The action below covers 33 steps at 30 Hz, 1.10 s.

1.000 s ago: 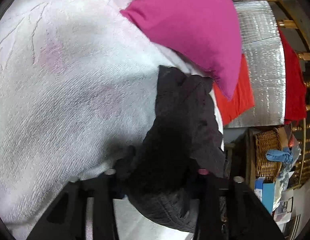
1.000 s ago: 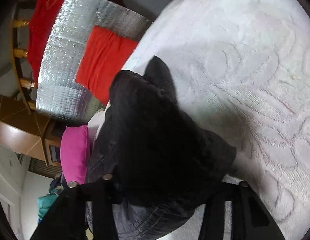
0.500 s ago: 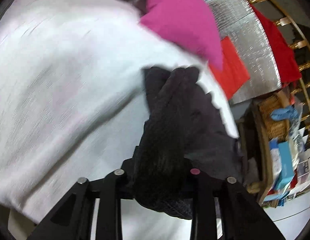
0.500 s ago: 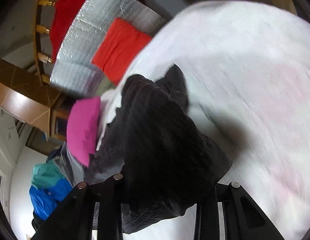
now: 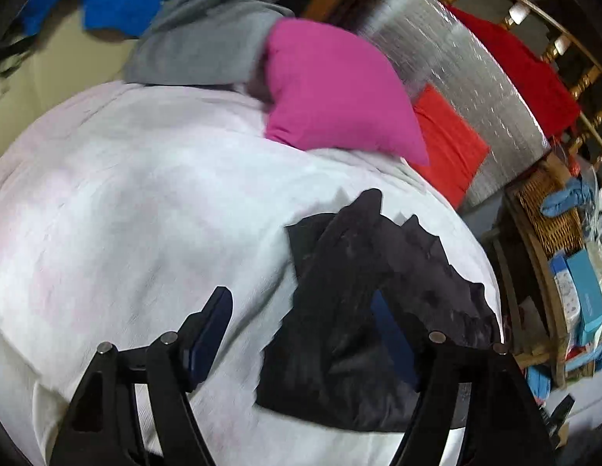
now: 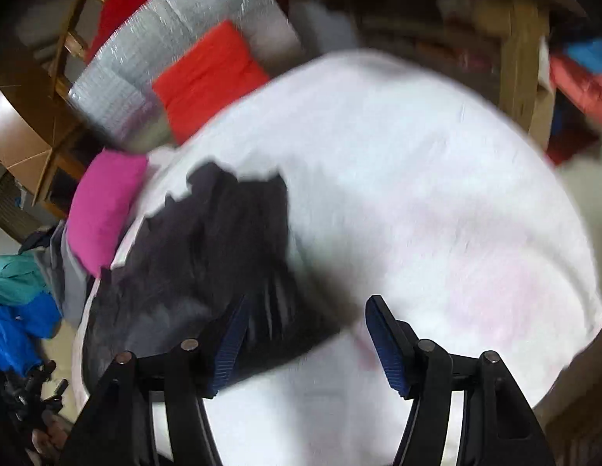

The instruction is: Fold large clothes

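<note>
- A heap of blue and teal clothing [image 5: 118,4] and a crumpled grey fleece garment [image 5: 207,39] are lying at the far left edge of the white textured bedspread [image 5: 145,213], off the working area
- The left gripper [image 5: 301,330] is hanging over the bedspread with its jaws spread wide and nothing pinched between them; its right finger is sitting against the dark cloth
- The crumpled black denim garment [image 5: 363,303], the thing to be folded, is lying bunched in a heap on the bedspread near the right-hand edge, just below the magenta pillow [image 5: 332,89]
- The right gripper [image 6: 304,334] is likewise standing with jaws apart and gripping nothing, its left finger overlapping the black denim garment [image 6: 207,256] at the near edge
- Judgement: the garment looks freshly laid down and is too bunched to fold cleanly; each gripper should be seeking a single outer corner or waistband edge, not a thick wad, then drawing the two apart to flatten it
- Both views are blurring, so slowing down before closing would be helping the aim
- A red cushion [image 5: 448,143] is leaning against silver quilted foil [image 5: 467,77] beyond the bed, clear of the work
</note>
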Available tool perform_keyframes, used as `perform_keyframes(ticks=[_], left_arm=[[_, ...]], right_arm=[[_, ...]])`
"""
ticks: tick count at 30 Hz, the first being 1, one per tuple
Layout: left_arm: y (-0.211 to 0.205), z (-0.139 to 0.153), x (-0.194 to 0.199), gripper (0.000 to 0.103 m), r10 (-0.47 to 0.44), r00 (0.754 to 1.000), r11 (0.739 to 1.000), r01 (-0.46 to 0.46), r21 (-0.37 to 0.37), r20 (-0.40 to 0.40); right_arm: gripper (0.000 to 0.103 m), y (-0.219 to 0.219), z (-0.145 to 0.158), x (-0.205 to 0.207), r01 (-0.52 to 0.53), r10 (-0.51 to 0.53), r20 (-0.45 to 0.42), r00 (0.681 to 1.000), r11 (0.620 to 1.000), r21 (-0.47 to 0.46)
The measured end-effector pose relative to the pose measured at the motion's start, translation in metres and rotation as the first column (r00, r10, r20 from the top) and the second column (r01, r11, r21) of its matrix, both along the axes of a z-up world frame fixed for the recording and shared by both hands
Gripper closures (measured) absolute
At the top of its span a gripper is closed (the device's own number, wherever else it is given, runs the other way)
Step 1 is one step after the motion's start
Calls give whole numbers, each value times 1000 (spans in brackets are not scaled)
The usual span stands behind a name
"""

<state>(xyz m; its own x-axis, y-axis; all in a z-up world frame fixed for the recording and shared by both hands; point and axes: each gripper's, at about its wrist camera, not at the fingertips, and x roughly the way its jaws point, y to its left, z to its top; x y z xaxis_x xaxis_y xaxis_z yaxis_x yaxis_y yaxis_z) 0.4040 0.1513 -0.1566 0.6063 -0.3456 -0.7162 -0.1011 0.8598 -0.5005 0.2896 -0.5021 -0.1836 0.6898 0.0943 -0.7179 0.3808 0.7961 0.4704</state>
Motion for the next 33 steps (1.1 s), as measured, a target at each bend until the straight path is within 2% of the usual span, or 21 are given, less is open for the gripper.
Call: perform_keyframes(ticks=[2,5,10,11,15,16,17,18,19,20,21,23,25,27,28,29,30,31,33], left_arm=[[-9,-10,27,27,-27,998,1000,27,7,-50],[-27,-30,57,27,-53,991,998,49,-34,-123],[-49,-45,87,27,-81,983,996,75,-43,-168],[-52,-47,91,27,-88,981,996,82,-42,-171],[-70,-55,113,29,-119,977,993,119,-11,-179],[-72,-53,114,36,-121,979,992,124,12,-166],[-74,-53,117,53,-121,980,991,128,40,-156],[-76,-54,121,59,-123,981,989,134,65,-151],[-77,-55,125,65,-134,980,987,145,68,-144],[-77,-55,127,72,-137,982,987,147,67,-133],[-77,-52,130,76,-135,983,987,144,69,-122],[-74,-46,135,87,-133,988,990,137,41,-78],[-69,-41,137,86,-114,993,993,114,10,-35],[-70,-52,141,84,-95,994,995,96,15,-59],[-74,-64,144,77,-95,991,994,99,37,-100],[-76,-73,145,74,-92,988,994,99,53,-126],[-75,-77,142,73,-83,990,995,89,44,-118],[-72,-75,139,71,-74,992,997,78,27,-102],[-66,-68,129,60,-61,993,998,61,-3,-104]], right_arm=[[35,0,3,21,-32,31,18,999,999,32],[35,10,3,75,-48,48,15,999,999,7],[35,13,-8,153,-53,52,24,998,998,27],[31,14,-11,163,-51,51,20,999,998,24],[29,27,-35,201,-78,78,-71,994,997,10],[30,32,-42,212,-109,109,-98,989,994,4],[49,38,-45,218,-145,141,-114,983,989,-26],[67,47,-44,224,-172,159,-128,979,980,-96],[79,58,-41,228,-193,168,-142,976,962,-191],[84,61,-38,227,-196,172,-124,977,955,-221],[85,64,-33,225,-188,170,-93,981,951,-245],[86,65,-17,221,-137,141,-7,990,950,-280],[86,58,-12,219,-92,111,69,991,966,-242],[85,52,-26,229,-82,90,34,995,977,-195],[82,47,-44,238,-83,79,-28,996,982,-170],[73,45,-59,242,-90,80,-82,993,987,-136],[72,41,-69,243,-87,77,-108,991,992,-90],[69,37,-70,239,-74,69,-92,993,996,-54],[52,26,-58,220,-34,34,-40,999,999,6]])
